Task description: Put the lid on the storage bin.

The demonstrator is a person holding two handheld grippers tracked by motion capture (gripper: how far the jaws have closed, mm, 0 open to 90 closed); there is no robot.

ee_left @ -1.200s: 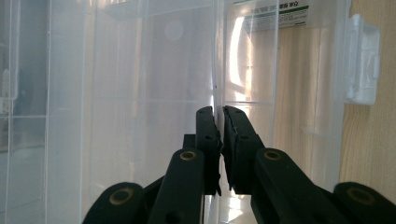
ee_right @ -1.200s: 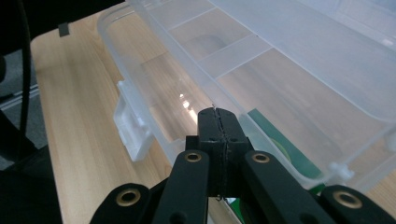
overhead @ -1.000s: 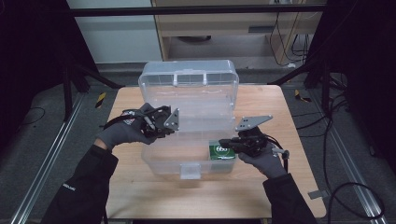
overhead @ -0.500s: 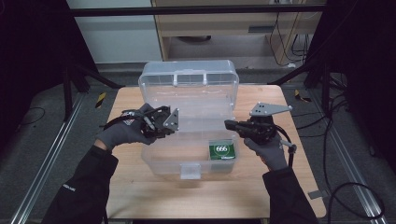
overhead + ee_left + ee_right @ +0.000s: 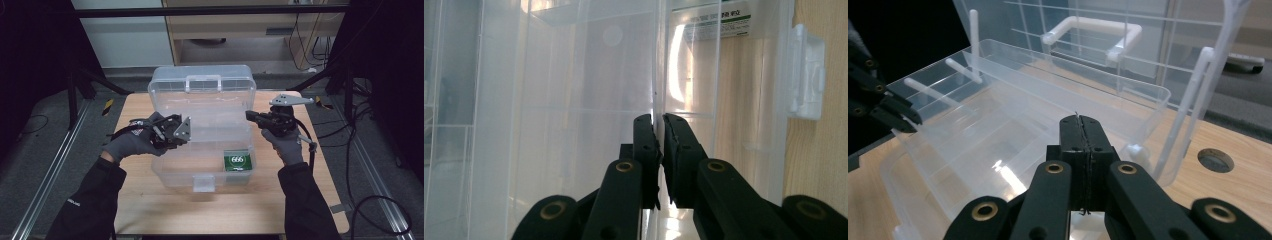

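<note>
Currently we note a clear plastic storage box (image 5: 200, 145) sitting mid-tabletop (image 5: 150, 205), its lid (image 5: 202, 87) standing open at the far side, with a white handle (image 5: 1093, 32) on the lid. Inside the box, at its near right corner, lies a small green packet (image 5: 237, 161) marked 666.

Left tongs (image 5: 181, 131): at the left side of the box. In the left gripper view the jaws stand nearly together with a thin clear wall (image 5: 655, 60) between them, so we judge them clamped on that wall. It appears to belong to an inner tray (image 5: 1013, 115) raised within the box.

Right tongs (image 5: 248, 116): at the right edge of the tray. In the right gripper view the jaws are pressed together on what looks like the tray's thin rim; we read this as a pinch on the tray, though the contact line is very fine.

Handling judgement:
- The tray is light, thin-walled and likely flexes if pulled unevenly.
- Its smooth plastic is slippery, so the grip should sit squarely on the rim rather than at the tips.
- Holding opposite side walls looks like the soundest purchase and keeps it level.
- The white swing links (image 5: 1193, 100) at the side may bind if it is twisted.
</note>
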